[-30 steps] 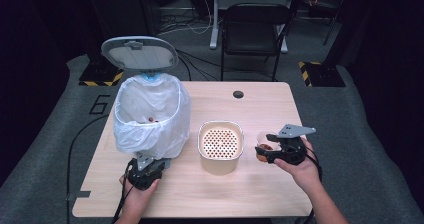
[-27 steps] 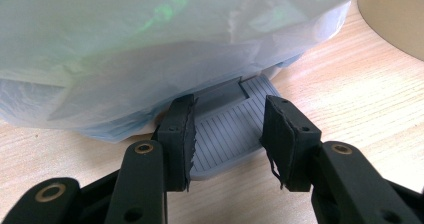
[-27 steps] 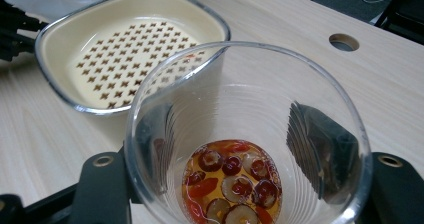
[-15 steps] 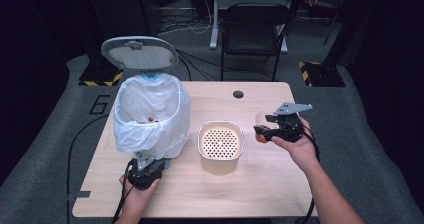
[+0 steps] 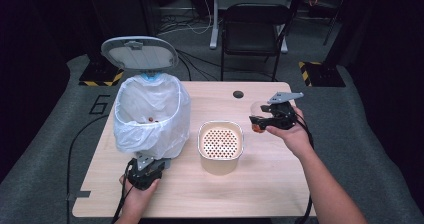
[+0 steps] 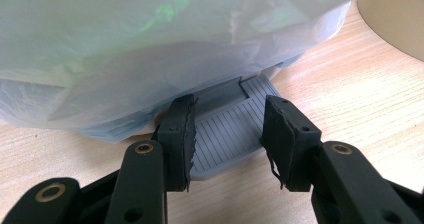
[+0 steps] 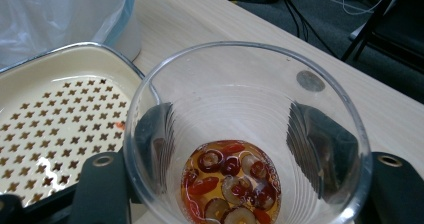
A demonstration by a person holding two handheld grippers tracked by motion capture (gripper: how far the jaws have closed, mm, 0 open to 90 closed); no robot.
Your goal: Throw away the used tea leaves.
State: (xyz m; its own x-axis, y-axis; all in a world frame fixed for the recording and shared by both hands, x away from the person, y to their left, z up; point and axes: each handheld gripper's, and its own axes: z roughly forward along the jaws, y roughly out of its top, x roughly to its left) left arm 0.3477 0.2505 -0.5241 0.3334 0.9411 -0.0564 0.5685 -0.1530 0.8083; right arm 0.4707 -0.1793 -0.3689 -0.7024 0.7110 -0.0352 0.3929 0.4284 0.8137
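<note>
Holding the glass cup [image 7: 247, 134] of tea dregs clamped in your right tool [image 5: 274, 117], raised just right of the strainer [image 5: 220, 144] | left tool [image 6: 230, 134] open, jaws astride bin pedal [image 6: 227, 129], lid [image 5: 139, 53] up | pouring not yet done.

Your high view looks forward and down over the whole desk [image 5: 210, 194]. Each gripper view sits close behind its fingers; the right one shares the strainer bowl [image 7: 60, 119] with it.
</note>
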